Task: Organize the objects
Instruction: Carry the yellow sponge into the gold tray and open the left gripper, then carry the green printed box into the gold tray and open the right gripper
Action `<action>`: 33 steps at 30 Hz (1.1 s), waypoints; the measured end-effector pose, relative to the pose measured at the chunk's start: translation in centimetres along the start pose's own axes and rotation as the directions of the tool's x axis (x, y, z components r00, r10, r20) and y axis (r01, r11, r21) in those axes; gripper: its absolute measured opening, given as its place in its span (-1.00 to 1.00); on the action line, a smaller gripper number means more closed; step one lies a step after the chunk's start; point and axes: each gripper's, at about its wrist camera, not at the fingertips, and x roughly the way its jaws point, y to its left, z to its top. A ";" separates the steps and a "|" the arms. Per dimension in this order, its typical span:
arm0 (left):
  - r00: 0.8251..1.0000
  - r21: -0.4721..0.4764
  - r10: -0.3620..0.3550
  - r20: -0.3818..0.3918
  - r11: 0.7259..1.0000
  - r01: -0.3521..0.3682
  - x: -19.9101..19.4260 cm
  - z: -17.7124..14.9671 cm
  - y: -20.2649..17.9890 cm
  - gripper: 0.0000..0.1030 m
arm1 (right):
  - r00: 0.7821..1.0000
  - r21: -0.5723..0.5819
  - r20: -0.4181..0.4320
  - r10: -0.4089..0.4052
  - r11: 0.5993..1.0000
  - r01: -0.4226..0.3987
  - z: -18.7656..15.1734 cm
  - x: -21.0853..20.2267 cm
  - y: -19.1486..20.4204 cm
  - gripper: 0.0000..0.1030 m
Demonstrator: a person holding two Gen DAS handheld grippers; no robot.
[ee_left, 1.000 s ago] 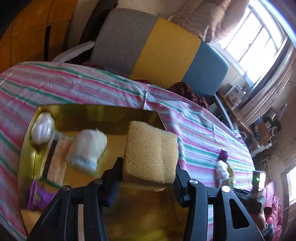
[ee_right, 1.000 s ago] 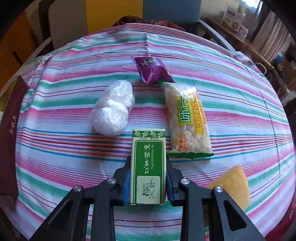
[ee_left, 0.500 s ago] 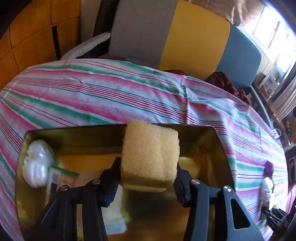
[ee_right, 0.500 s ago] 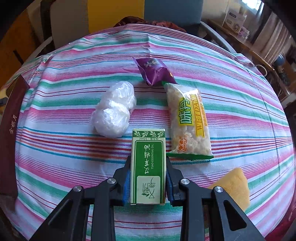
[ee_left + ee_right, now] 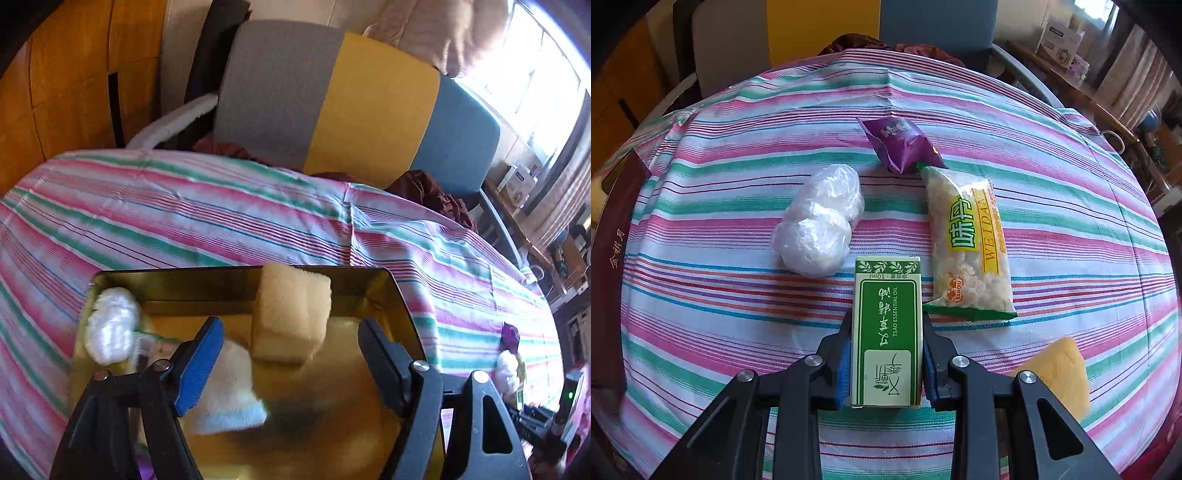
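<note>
In the left wrist view my left gripper point(image 5: 291, 354) is open above a gold tray point(image 5: 399, 299). A yellow sponge point(image 5: 290, 315) sits free between the jaws, inside the tray. The tray also holds a white plastic-wrapped ball point(image 5: 110, 328) and a white and blue cloth point(image 5: 229, 391). In the right wrist view my right gripper point(image 5: 886, 354) is shut on a green essential oil box point(image 5: 886, 328), held just above the striped tablecloth point(image 5: 701, 295).
On the cloth ahead of the right gripper lie a white wrapped bundle point(image 5: 820, 225), a purple snack packet point(image 5: 901, 144), a yellow-labelled snack bag point(image 5: 971, 243) and a second yellow sponge point(image 5: 1056, 373). A dark red lid point(image 5: 609, 258) lies at the left. A sofa point(image 5: 351, 107) stands behind the table.
My left gripper has opened and let go of the yellow sponge, which now sits in the tray. The right gripper still holds the green box, almost unmoved.
</note>
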 end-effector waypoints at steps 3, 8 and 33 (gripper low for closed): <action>0.999 0.032 0.000 0.037 1.000 -0.001 -2.3 -1.4 -0.4 0.48 | 1.000 -0.003 0.003 -0.003 1.000 0.003 0.0 0.0 0.1 -0.40; 0.994 0.075 0.010 0.111 0.997 -0.018 -6.5 -5.2 -1.2 0.47 | 1.000 -0.010 0.011 -0.011 1.000 0.011 -0.2 -0.1 0.4 -0.40; 0.988 0.096 0.008 0.152 0.995 -0.023 -12.5 -12.9 0.6 0.36 | 0.996 -0.062 0.002 -0.084 0.995 0.084 -2.4 -1.5 3.4 -0.40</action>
